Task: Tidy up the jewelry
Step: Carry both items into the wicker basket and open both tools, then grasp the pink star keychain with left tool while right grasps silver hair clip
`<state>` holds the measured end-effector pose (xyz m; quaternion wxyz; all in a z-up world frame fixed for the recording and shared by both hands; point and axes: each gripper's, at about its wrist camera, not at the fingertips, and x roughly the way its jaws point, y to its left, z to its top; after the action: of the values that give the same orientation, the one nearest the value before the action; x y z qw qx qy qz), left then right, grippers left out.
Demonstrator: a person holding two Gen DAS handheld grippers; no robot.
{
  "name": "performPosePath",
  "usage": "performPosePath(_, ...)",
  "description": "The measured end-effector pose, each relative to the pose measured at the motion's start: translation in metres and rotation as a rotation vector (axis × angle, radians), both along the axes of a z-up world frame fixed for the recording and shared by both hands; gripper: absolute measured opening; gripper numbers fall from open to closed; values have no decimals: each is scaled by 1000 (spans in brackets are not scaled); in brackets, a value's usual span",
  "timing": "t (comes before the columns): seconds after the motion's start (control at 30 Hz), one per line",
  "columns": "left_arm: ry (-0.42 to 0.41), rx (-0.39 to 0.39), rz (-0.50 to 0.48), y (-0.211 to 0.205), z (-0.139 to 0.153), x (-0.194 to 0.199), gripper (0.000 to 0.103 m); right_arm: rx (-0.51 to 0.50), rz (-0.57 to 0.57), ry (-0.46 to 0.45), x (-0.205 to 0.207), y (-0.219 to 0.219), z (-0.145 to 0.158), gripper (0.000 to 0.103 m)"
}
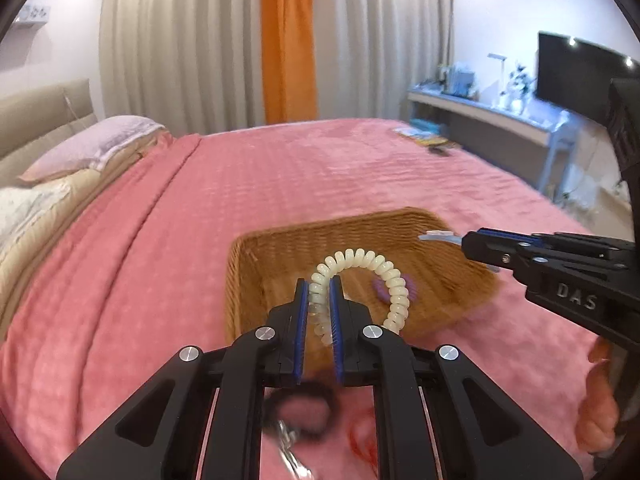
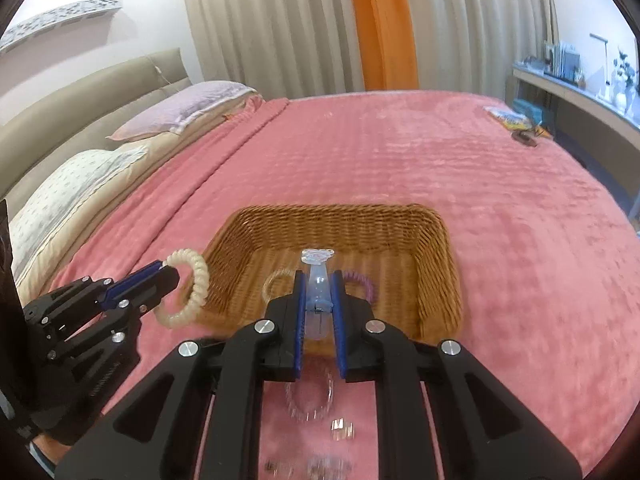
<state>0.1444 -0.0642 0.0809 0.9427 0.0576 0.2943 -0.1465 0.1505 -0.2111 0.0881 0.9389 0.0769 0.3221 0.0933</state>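
Note:
A wicker basket (image 1: 256, 280) (image 2: 436, 264) sits on the pink bedspread. My left gripper (image 1: 320, 284) (image 2: 170, 268) is shut on a cream spiral hair tie (image 1: 384, 272) (image 2: 192, 280) and holds it over the basket's near left rim. My right gripper (image 2: 318, 276) (image 1: 466, 242) is shut on a pale blue hair clip (image 2: 318, 276) (image 1: 438, 236) over the basket. A purple spiral hair tie (image 1: 408, 284) (image 2: 364, 282) and a tan spiral tie (image 2: 276, 280) lie inside the basket.
A black scrunchie (image 1: 300, 404), a metal piece (image 1: 290, 448) and something red (image 1: 360, 436) lie on the bedspread under the left gripper. A clear bead bracelet (image 2: 310, 400) and small clear pieces (image 2: 342, 428) lie under the right gripper. Pillows (image 2: 180, 108) are at the left.

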Motion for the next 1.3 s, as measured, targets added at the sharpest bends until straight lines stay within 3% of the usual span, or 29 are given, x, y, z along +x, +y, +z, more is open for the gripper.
performPosePath(0.23, 137, -48, 2, -11, -39, 79, 9, 24, -2, 149, 79, -2, -41, 10)
performPosePath(0.4, 208, -21, 23, -18, -69, 99, 9, 14, -12, 254, 107, -3, -72, 10)
performPosePath(0.6, 232, -20, 13, -19, -75, 99, 14, -10, -17, 275, 107, -4, -82, 11)
performPosePath(0.67, 228, -47, -3, -14, -69, 94, 39, 6, -13, 282, 103, -6, -80, 12)
performPosePath(0.73, 198, -81, -14, -6, -57, 83, 46, 4, -21, 268, 94, -9, -73, 18)
performPosePath(0.83, 157, -130, -47, 11, -35, 59, 47, -5, -30, 238, 79, -10, -61, 30)
performPosePath(1.0, 135, -215, -70, 40, -8, 19, 49, -11, -29, 183, 48, -6, -32, 30)
performPosePath(1.3, 88, -247, -30, 84, 4, -49, 49, -28, -13, 63, -42, 19, 10, 30)
